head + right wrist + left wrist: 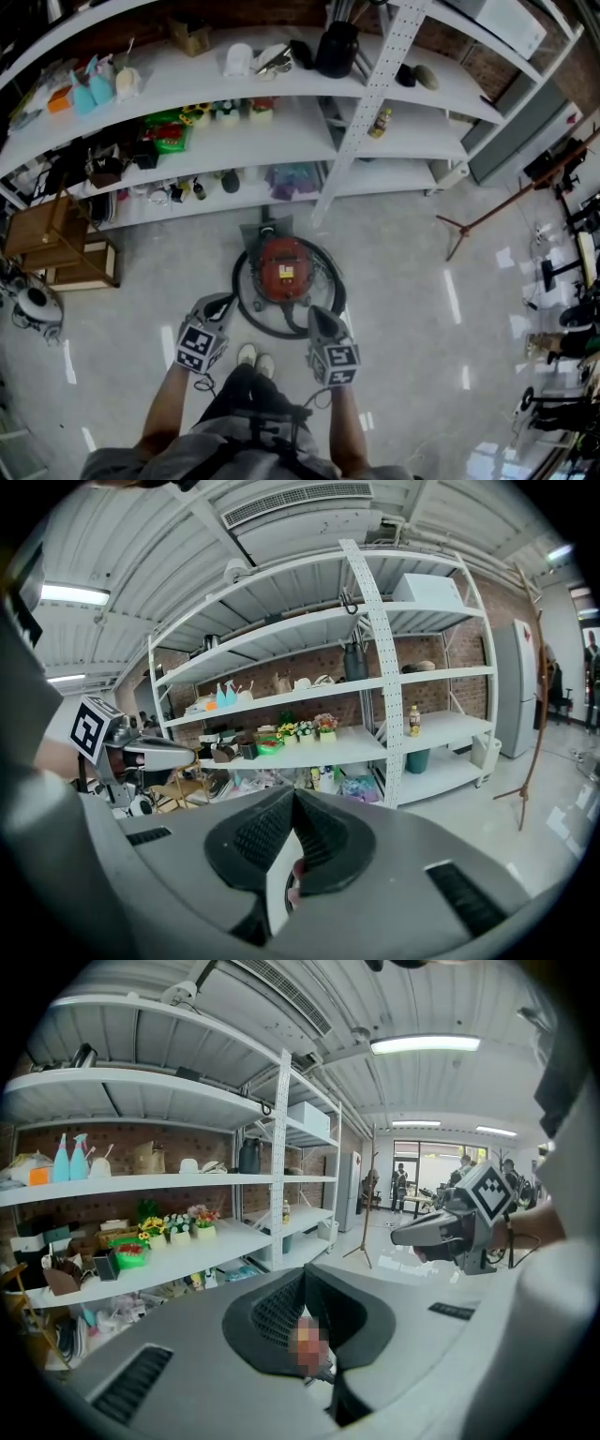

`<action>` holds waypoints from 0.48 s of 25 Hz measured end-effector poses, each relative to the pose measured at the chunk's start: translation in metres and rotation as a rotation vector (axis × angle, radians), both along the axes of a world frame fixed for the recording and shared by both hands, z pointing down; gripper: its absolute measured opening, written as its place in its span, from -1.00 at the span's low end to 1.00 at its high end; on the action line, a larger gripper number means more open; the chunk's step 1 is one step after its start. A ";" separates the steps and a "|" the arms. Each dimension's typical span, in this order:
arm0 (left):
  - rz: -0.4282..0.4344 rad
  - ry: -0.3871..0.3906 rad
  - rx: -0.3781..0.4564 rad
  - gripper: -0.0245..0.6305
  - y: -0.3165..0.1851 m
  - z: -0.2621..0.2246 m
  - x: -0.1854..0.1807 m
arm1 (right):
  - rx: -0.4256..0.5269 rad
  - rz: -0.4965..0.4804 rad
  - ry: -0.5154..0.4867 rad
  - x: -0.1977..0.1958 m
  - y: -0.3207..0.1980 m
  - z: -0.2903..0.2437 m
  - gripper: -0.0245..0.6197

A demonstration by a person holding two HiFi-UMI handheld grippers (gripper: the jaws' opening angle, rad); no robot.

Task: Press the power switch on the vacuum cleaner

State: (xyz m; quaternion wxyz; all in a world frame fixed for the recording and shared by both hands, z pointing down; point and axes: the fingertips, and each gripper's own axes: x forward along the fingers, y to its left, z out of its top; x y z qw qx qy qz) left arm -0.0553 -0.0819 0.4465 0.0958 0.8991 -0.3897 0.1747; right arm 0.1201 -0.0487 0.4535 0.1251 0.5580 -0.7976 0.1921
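The vacuum cleaner [296, 257], a red canister ringed by its black hose [246, 314], sits on the floor [403, 272] right in front of your shoes [255, 356] and just short of the shelves [281, 131], so you stand where you can reach down onto its top. You hold the left claw [217, 307] over the hose on the canister's left side and the right claw [322, 322] over the hose on its right. As far as the head view lets me judge, neither touches the machine. Both claws are pinched closed with nothing between the pads. That suits the job, since a switch wants a blunt closed tip to push with, not a grip. Each gripper view looks level across the room at the shelves and at the other gripper, and the vacuum shows in neither. So you are carrying both pointed forward, not aimed at the switch. I judge the press has not begun. From the head view I cannot tell which feature on the red top is the power switch; a small yellow patch [284, 274] sits near its middle. Whichever claw you choose will need tipping nose-down and bringing inward over the canister. The hose loop is the thing to avoid catching on the way.
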 end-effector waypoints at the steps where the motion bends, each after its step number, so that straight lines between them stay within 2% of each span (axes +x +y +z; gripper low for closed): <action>1: 0.004 -0.004 -0.004 -0.90 -0.004 0.004 0.000 | -0.005 0.003 0.000 0.000 -0.003 0.003 -0.89; 5: 0.031 -0.004 -0.030 -0.90 -0.018 0.018 0.004 | -0.033 0.024 0.018 0.003 -0.018 0.025 -0.89; 10: 0.037 -0.004 -0.062 -0.90 -0.029 0.035 -0.010 | -0.042 0.011 -0.015 -0.026 -0.035 0.027 -0.89; 12: 0.053 0.000 -0.067 -0.90 -0.033 0.039 -0.003 | -0.047 0.022 -0.009 -0.019 -0.038 0.028 -0.89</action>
